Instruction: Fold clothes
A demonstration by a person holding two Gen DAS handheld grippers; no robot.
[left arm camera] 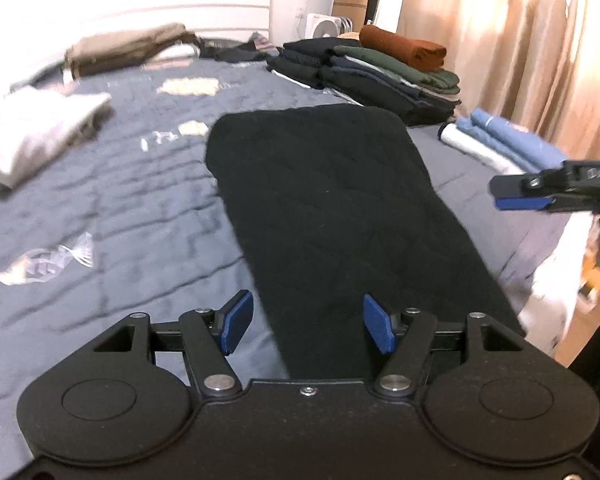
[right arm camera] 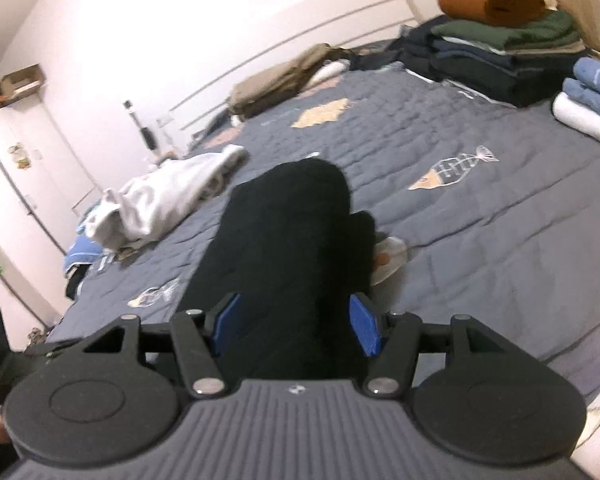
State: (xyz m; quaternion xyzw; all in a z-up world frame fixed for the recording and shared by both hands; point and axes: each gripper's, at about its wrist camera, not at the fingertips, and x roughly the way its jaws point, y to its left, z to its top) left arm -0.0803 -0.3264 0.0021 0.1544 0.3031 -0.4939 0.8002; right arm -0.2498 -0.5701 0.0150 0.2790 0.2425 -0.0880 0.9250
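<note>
A black garment [left arm camera: 324, 208], folded into a long strip, lies flat on the blue-grey quilt [left arm camera: 120, 208]. My left gripper [left arm camera: 308, 322] hovers open over its near end, left pad over the quilt, right pad over the cloth, nothing pinched. In the right wrist view the same black garment [right arm camera: 292, 248] runs away from me. My right gripper [right arm camera: 295, 325] is open above it, and its blue pads [right arm camera: 364, 326] straddle the cloth without pressing. The right gripper [left arm camera: 540, 196] also shows at the right edge of the left wrist view, off the garment's side.
A stack of folded dark clothes [left arm camera: 380, 72] topped by a rust-coloured piece [left arm camera: 404, 46] stands at the far right of the bed. Folded blue and white items [left arm camera: 508, 144] lie nearer. A crumpled white garment [left arm camera: 36, 132] lies left, an olive one [left arm camera: 128, 48] by the headboard. Curtains [left arm camera: 520, 40] hang right.
</note>
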